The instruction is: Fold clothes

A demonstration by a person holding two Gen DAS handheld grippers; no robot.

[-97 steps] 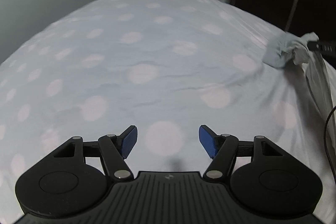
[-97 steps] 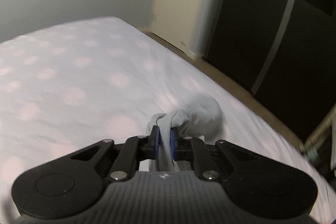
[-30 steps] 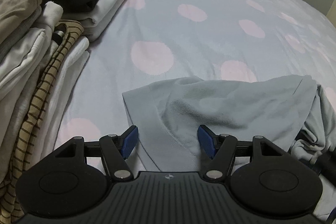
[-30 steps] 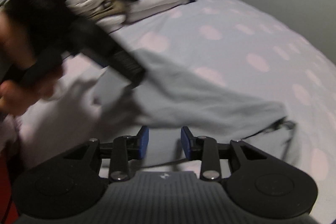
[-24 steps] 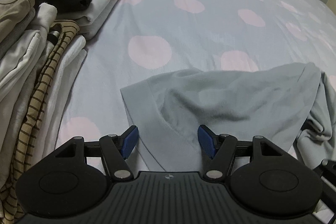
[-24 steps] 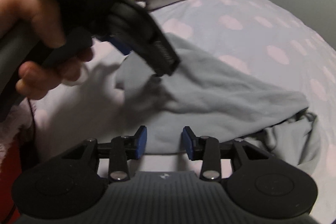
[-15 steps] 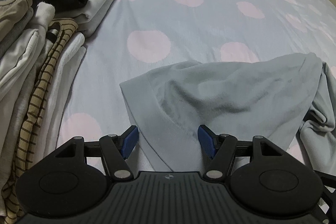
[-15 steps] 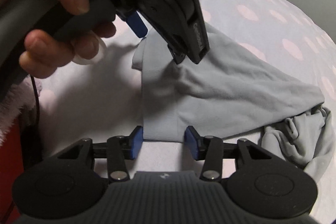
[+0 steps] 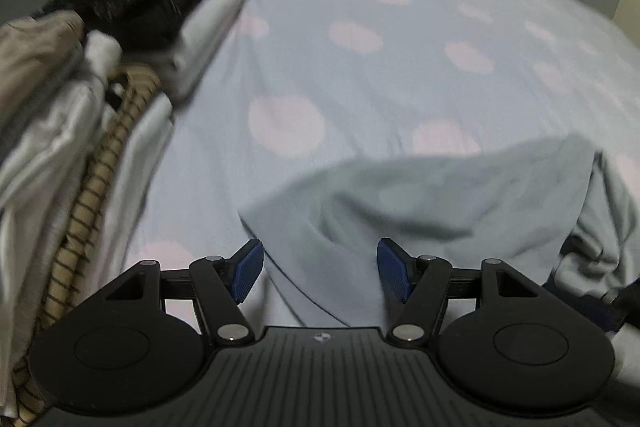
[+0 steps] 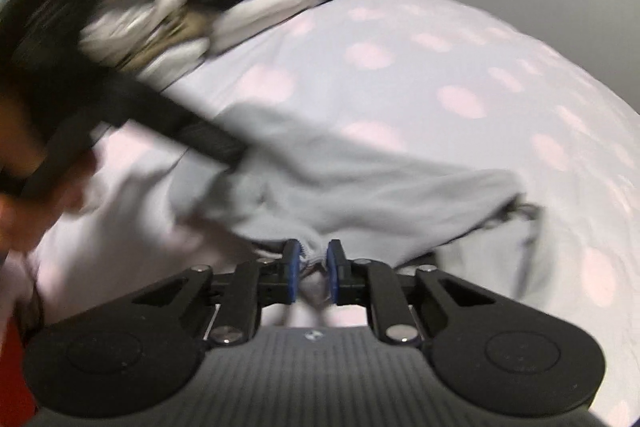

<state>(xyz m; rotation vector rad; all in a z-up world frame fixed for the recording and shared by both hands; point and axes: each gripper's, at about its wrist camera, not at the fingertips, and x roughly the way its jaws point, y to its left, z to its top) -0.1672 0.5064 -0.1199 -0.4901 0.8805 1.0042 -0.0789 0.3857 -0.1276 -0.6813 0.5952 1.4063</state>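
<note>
On the polka-dot bedsheet (image 9: 400,75) lay the pale grey garment (image 9: 440,199), rumpled, its hem toward both tools. Left gripper (image 9: 320,269) hovered wide over that hem, gripping nothing. Right gripper (image 10: 311,269) had just been closing and pinched the garment's near edge between its pads. Folded clothes (image 9: 80,107) were stacked at left.

The garment (image 9: 432,203) lies on the bed (image 9: 400,75), near the cameras. At the far left on the bed stand the stacks of clothes (image 9: 100,75), well apart from it.
</note>
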